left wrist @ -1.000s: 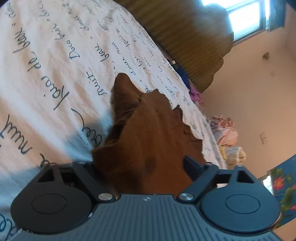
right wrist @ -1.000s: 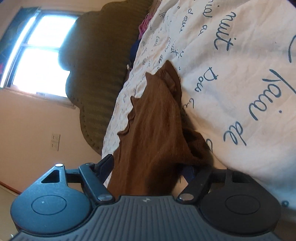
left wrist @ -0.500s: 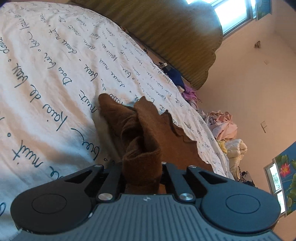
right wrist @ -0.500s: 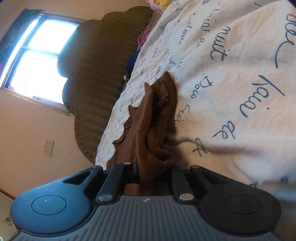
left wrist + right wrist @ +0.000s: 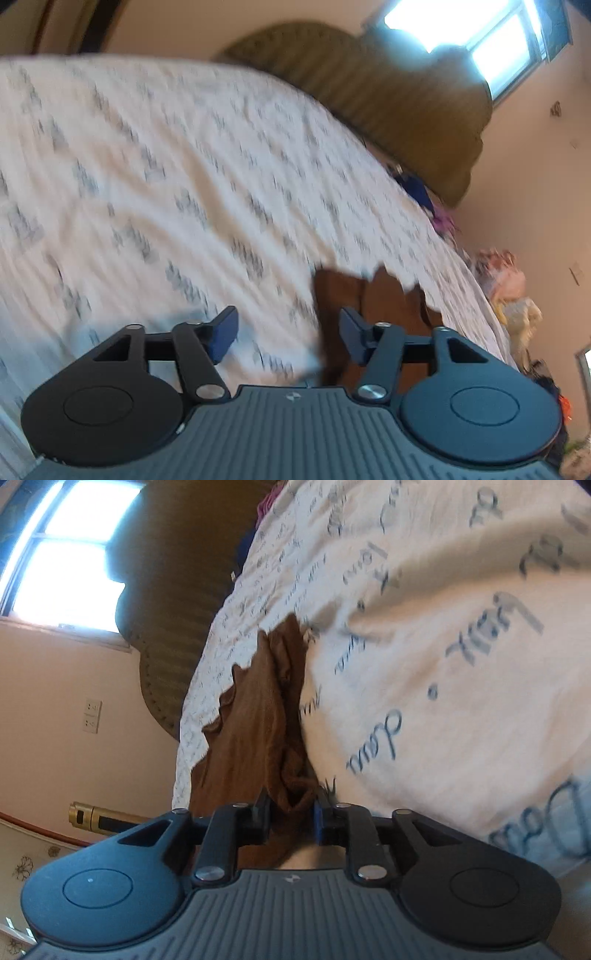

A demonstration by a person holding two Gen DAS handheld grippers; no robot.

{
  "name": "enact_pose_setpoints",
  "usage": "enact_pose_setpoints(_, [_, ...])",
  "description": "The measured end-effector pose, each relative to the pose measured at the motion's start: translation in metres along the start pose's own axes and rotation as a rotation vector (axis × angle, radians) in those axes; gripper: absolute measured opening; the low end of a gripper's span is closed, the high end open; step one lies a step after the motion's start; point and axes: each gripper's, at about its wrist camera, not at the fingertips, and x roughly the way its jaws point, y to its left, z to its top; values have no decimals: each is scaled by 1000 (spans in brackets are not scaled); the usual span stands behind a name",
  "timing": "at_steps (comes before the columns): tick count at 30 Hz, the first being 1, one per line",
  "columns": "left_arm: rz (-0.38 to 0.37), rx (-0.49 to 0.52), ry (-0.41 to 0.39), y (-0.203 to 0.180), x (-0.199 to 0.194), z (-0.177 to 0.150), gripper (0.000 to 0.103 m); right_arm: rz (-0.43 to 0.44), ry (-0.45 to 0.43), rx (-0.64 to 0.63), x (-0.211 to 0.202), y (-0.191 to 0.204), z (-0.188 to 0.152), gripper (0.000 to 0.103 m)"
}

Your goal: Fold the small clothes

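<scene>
A small brown garment (image 5: 258, 716) with a wavy edge lies bunched on a white bedsheet with blue script (image 5: 443, 646). My right gripper (image 5: 291, 812) is shut on its near bunched edge. In the blurred left wrist view the garment (image 5: 373, 299) lies just right of my left gripper (image 5: 288, 332), which is open and empty above the sheet (image 5: 166, 184). Its right finger is in front of the cloth.
An olive ribbed headboard (image 5: 388, 103) stands at the bed's far end under a bright window (image 5: 480, 37). A pile of clothes (image 5: 506, 280) lies past the bed's right edge. A gold-and-black tube (image 5: 99, 818) is near the wall.
My left gripper has opened, let go of the brown garment and swung left and up. My right gripper stays shut on the garment, which now lies lower on the sheet.
</scene>
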Motion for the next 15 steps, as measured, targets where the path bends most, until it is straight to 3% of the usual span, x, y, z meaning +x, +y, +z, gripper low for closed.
enact_pose_setpoints(1, [17,44,-49,-10,1,14,65,-24,-46,-65,-5,12,12,74])
enact_pose_setpoints(2, [30,86,-88,-24,6,25,66,-26,-82,-133,-5,25,25,83])
enact_pose_setpoints(3, [20,116,-114,-37,14,34,69,-16,-87,-202,1,38,36,84])
enact_pose_setpoints(4, [-17,139,-116,-50,27,42,78,-8,-62,-259,11,51,47,84])
enact_pose_setpoints(6, [-65,171,-72,-77,62,49,79,11,-4,-321,44,74,68,84])
enact_pose_setpoints(8, [-93,274,41,-105,105,44,79,-1,43,-385,82,90,82,83])
enact_pose_setpoints(9, [-85,317,95,-116,125,39,76,-41,60,-432,101,98,87,83])
enact_pose_setpoints(10, [-79,343,148,-123,142,32,65,-90,82,-478,119,105,90,78])
enact_pose_setpoints(12, [-83,372,232,-131,169,23,64,-156,142,-563,149,112,91,67])
enact_pose_setpoints(15, [-83,397,287,-130,192,13,64,-223,199,-630,177,111,86,66])
